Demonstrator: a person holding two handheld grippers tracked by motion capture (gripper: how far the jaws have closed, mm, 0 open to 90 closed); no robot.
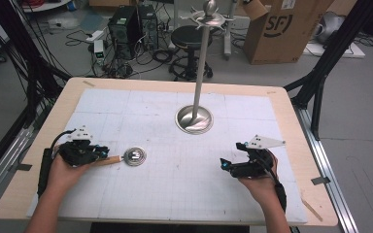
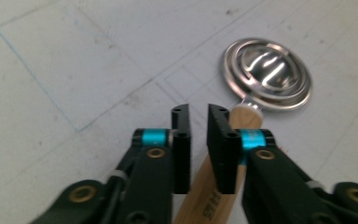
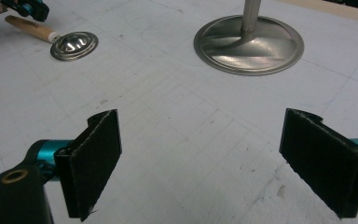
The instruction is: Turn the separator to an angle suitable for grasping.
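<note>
Scene: a person works two hand-held tools over a gridded tabletop [image 1: 141, 204].
Left tool [image 2: 199, 122]: jaws drawn close with a thin gap, poised just above the wooden handle; whether they touch it cannot be told.
Ladle [image 1: 126, 158]: lies flat at the tabletop's left, its steel bowl [image 2: 266, 73] ahead of the jaws and its wooden handle [image 2: 216, 186] running back under them.
Long axis: roughly in line with the left tool.
Right tool [image 3: 200, 163]: jaws spread wide, empty, well apart from the ladle.
Nearer hand: the left.
Stand [image 1: 194, 119]: upright at the centre rear.
</note>
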